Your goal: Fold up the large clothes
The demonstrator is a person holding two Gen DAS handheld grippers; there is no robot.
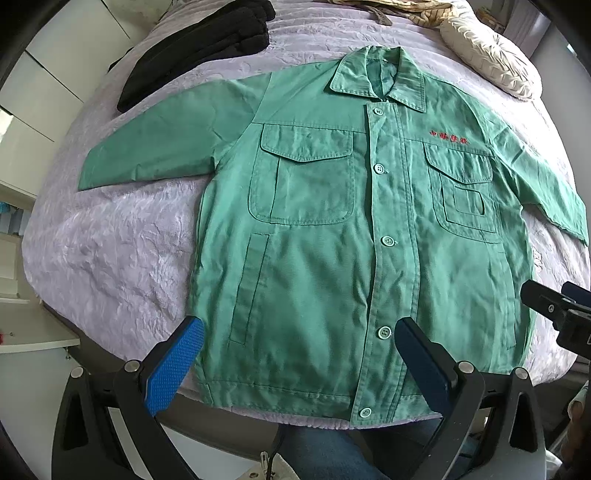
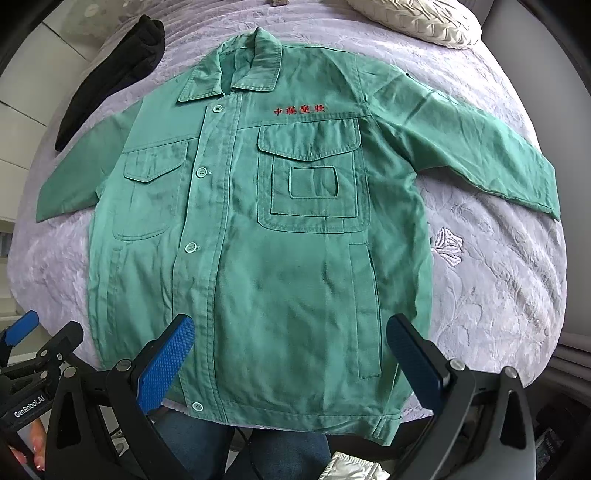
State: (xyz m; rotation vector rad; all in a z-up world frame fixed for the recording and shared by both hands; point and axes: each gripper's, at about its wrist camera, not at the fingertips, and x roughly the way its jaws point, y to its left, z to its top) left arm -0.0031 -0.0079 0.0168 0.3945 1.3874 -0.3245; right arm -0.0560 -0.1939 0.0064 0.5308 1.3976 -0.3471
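A green button-up work jacket [image 1: 332, 236] lies flat and face up on a lilac bedspread [image 1: 110, 251], collar away from me, both sleeves spread out sideways. Red embroidered characters [image 2: 300, 110] sit above one chest pocket. It fills the right wrist view too [image 2: 258, 240]. My left gripper [image 1: 299, 365] is open and empty, held above the jacket's bottom hem left of the button placket. My right gripper [image 2: 290, 363] is open and empty above the hem on the jacket's right half. Its black body shows at the left wrist view's right edge [image 1: 565, 314].
A folded black garment [image 1: 199, 48] lies at the bed's far left. A cream quilted pillow [image 1: 487, 55] and striped cloth [image 1: 406, 14] lie at the far right. White cabinets [image 1: 37, 92] stand left of the bed. The person's jeans [image 1: 325, 454] show below the bed edge.
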